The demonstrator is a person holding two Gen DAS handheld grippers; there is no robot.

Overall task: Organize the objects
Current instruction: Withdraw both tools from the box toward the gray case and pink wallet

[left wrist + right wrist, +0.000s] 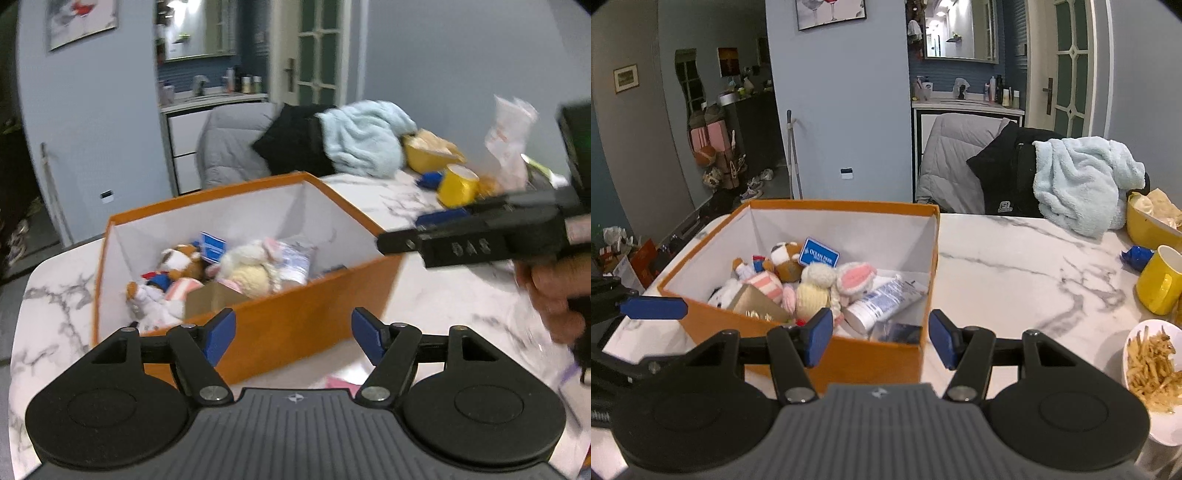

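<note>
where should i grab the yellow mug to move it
Grip the yellow mug across its rim, one finger inside the open mouth and one outside the wall, coming from above. It leans a little with the mouth up and clear, and no handle shows in either view. The bowl of fries sits close in front, so a low approach from that side looks cramped.

An open orange box (871,354) on the marble table (1015,266) holds plush toys (816,291) and a white tube (882,302).

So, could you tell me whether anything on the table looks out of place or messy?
Yes: a crumpled blue wrapper lies loose on the marble table beside the yellow mug, outside the orange box.
</note>
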